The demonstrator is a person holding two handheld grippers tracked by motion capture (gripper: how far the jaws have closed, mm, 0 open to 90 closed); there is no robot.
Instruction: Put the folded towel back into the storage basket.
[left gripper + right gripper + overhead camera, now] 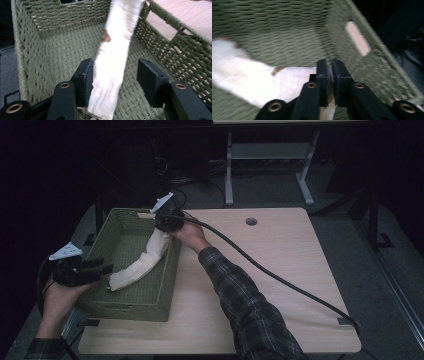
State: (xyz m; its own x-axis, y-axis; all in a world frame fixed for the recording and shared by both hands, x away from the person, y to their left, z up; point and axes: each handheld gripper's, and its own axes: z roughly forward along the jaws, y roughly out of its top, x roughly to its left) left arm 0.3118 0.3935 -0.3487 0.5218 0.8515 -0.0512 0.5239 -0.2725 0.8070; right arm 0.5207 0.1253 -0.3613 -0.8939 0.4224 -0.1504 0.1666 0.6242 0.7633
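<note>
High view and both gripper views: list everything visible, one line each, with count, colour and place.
Basket: one, green woven, on the table's left part.
Cloth: one, white with a brown spot, strung across the inside of the basket between the two grippers.
Table: one, light wood, with a round hole near its far edge.
Desk frame: one, grey metal, on the floor beyond the table.
Left gripper: one, black, jaws apart around the cloth's near end.
Right gripper: one, black, jaws nearly together on the cloth's far end.
Sleeve: dark plaid, on the right forearm.
</note>
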